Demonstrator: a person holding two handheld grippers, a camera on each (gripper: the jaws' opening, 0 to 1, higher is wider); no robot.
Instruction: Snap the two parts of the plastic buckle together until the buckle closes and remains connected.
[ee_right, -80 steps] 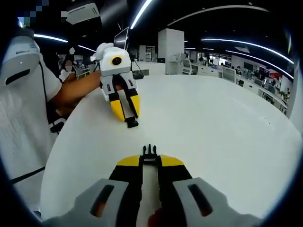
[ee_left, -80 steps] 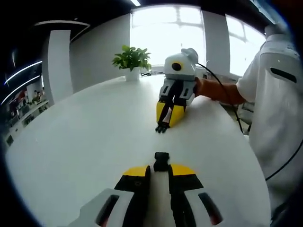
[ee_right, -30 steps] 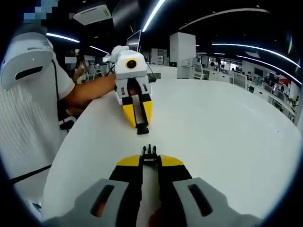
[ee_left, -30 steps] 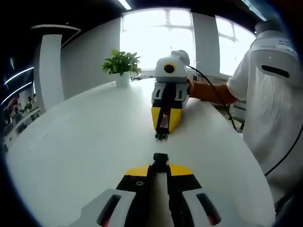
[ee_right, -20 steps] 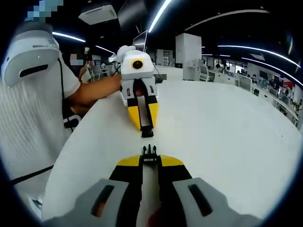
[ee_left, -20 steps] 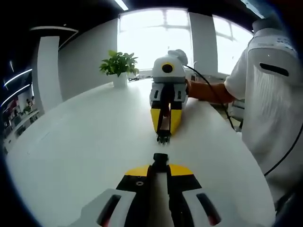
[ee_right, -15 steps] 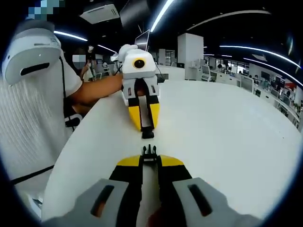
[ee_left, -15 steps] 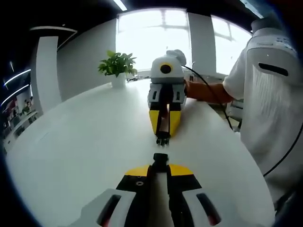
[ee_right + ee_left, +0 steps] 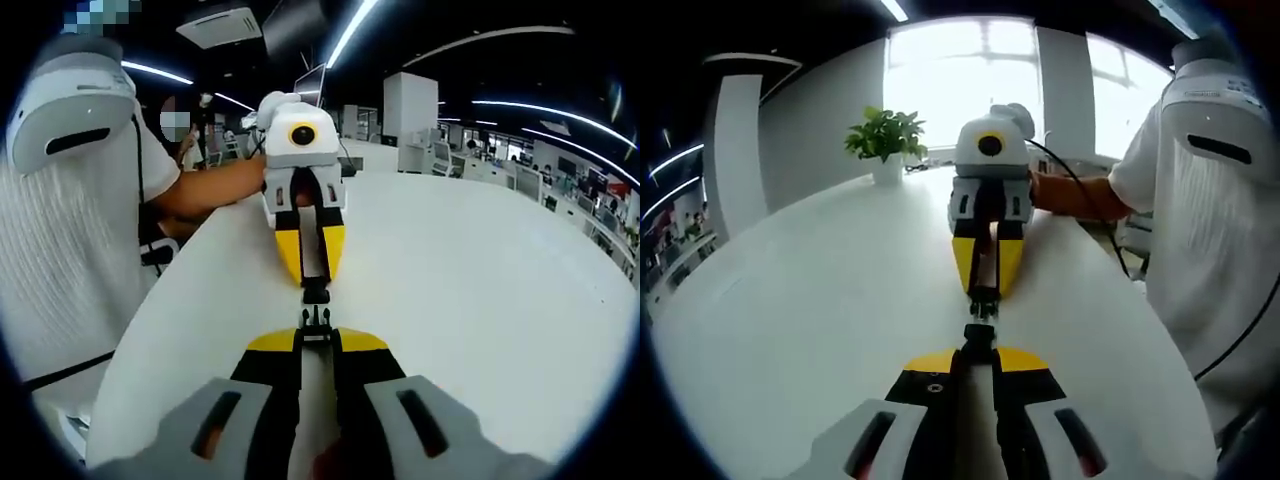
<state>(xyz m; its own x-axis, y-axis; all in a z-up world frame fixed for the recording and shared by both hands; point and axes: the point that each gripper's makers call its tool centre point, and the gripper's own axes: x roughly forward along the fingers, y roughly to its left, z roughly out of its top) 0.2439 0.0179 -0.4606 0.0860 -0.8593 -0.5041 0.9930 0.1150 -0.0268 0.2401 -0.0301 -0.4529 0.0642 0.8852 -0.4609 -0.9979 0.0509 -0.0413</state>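
The black socket half of the buckle (image 9: 980,339) sticks out between the yellow tips of my left gripper (image 9: 980,354), which is shut on it. Facing it is my right gripper (image 9: 983,293), shut on the black pronged half (image 9: 983,309). The two halves are in line, tip to tip just above the white table (image 9: 810,300); I cannot tell if the prongs have entered. In the right gripper view the pronged half (image 9: 316,318) rises from my right gripper (image 9: 317,338) and meets the socket half (image 9: 316,294) held by the left gripper (image 9: 315,281).
A person in a white shirt (image 9: 1215,210) stands at the table's edge with a forearm (image 9: 1080,193) behind the right gripper. A potted plant (image 9: 885,142) stands at the far side by the windows. Office desks (image 9: 470,150) lie beyond the table.
The two grippers have come toward each other in line. The gap between the buckle halves has closed from a finger's width to contact or nearly so.
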